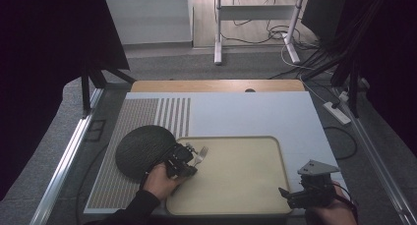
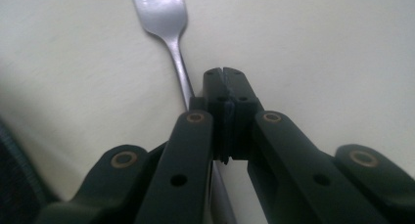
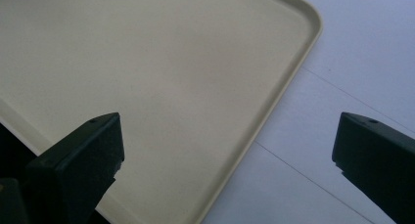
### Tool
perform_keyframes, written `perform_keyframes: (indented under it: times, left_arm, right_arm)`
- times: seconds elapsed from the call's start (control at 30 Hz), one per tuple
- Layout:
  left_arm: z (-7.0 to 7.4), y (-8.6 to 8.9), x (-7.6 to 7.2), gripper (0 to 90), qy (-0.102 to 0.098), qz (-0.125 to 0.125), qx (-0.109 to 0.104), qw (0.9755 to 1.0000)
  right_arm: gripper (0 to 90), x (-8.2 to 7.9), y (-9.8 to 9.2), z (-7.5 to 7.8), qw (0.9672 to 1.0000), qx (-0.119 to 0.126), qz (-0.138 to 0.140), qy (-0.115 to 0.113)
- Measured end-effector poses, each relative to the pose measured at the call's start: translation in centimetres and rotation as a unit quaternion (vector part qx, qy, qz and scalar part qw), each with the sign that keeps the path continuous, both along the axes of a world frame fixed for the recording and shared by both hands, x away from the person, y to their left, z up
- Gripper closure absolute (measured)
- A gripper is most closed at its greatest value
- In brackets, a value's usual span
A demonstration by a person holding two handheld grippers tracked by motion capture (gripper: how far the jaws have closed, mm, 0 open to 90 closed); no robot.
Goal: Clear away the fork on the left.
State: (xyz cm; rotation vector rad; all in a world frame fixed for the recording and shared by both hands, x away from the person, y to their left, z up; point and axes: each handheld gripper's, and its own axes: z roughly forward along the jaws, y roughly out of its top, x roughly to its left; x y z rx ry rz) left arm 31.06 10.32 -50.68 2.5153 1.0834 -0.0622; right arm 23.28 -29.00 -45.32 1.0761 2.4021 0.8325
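At the near edge of the high view the right gripper (image 1: 307, 193) is held over the front right corner of the beige tray (image 1: 275, 151), with a hand (image 1: 329, 212) behind it; in the right gripper view its two black jaws are seen standing wide apart, released, with nothing between them and only the tray's corner (image 3: 303, 18) and the pale table surface (image 3: 342, 62) beyond. The left gripper (image 1: 189, 161) is set low at the tray's left side, beside the dark round mat (image 1: 142, 149). In the left gripper view its jaws are seen fully clenched, pad against pad, and the fork (image 2: 166, 23) is found lying flat on the tray just to the left of the closed tips, its handle running alongside and under the left jaw, not between the pads. Whether the jaw actually touches the handle cannot be told. The fork's tines (image 1: 202, 151) are pointed away from the person.
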Motion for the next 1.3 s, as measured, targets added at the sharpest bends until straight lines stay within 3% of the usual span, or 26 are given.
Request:
perform_keyframes:
  times: [0.47,0.57,0.67,0.8,0.83,0.9,1.07,1.3]
  left_arm:
    - [-0.1,2.9,0.8,88.7,0.012,0.044,0.001,0.999]
    - [-0.1,3.2,0.8,88.6,0.018,0.047,-0.008,0.9987]
    - [0.2,3.1,0.7,86.6,0.01,0.043,-0.024,0.9987]
    - [0.8,3.3,0.5,77.0,-0.014,0.046,-0.036,0.9982]
    - [1.0,3.4,0.5,69.4,-0.017,0.046,-0.039,0.998]
    - [1.1,3.6,0.4,65.6,-0.022,0.047,-0.044,0.9977]
    - [1.5,4.1,0.0,37.6,-0.031,0.047,-0.058,0.9967]
    - [2.2,5.7,-0.9,14.6,-0.049,0.045,-0.087,0.9939]
  right_arm:
    - [0.0,0.0,0.0,0.0,1.0,0.001,0.001,-0.001]
    - [0.0,0.0,0.0,0.0,1.0,0.001,0.001,-0.001]
    - [0.0,0.0,0.0,0.0,1.0,0.001,0.001,0.0]
    - [0.0,0.0,0.0,0.0,1.0,0.001,0.001,0.0]
    - [0.0,0.0,0.0,0.0,1.0,0.001,0.001,0.0]
    - [0.0,0.0,0.0,0.0,1.0,0.002,0.002,0.0]
    - [0.0,0.0,0.0,0.0,1.0,0.002,0.002,0.0]
    - [0.0,0.0,0.0,0.0,1.0,0.004,0.002,0.0]
